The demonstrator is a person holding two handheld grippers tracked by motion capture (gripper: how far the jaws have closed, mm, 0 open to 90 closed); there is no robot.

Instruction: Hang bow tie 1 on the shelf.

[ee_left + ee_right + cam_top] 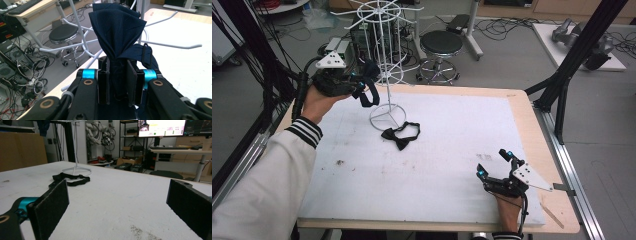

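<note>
My left claw (117,82) pinches a navy bow tie (118,30) beside the white wire rack (384,60); my right claw (496,162) rests spread on the bench (452,145), near a black bow tie (401,135).

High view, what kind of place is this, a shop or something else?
Most likely a robotics lab, not a shop: black camera-rig struts, loose cables across the floor, a stool, and a monitor over cluttered workbenches.

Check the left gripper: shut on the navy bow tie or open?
Shut: the left gripper pinches the navy bow tie at its knot, pads pressed against the fabric.
</note>
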